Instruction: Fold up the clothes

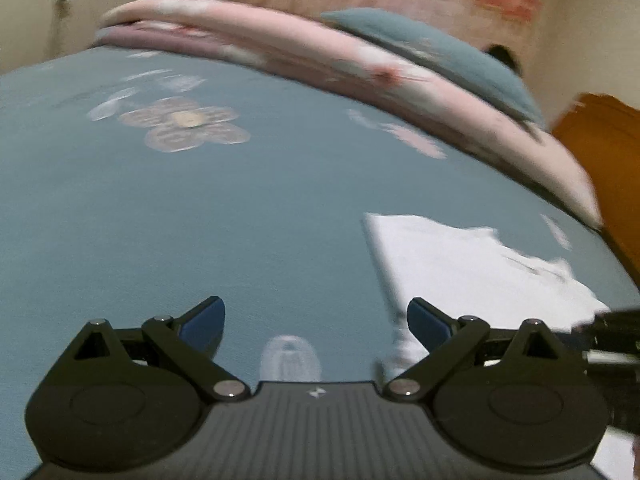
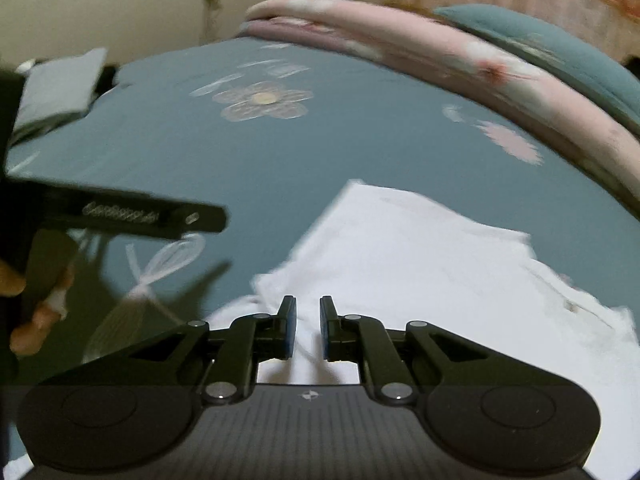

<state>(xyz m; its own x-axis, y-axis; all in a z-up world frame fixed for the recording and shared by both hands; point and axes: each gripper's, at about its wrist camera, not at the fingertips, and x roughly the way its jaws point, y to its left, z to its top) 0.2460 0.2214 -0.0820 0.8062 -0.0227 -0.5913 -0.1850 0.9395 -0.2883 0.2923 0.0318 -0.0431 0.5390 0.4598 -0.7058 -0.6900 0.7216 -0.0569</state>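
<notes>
A white cotton garment (image 2: 420,264) lies spread on the blue flower-printed bedsheet (image 2: 320,152), toward the bed's right edge near the rolled pink quilt (image 2: 460,60). The left tongs (image 1: 316,326) gape wide, empty. The right tongs (image 2: 308,328) stand slightly parted above the garment, gripping nothing.

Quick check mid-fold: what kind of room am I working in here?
Most likely a bedroom. The white garment lies on a bed with a blue flower-print sheet, a folded pink quilt and a blue pillow lie along its far edge, and a plain wall stands behind.
</notes>
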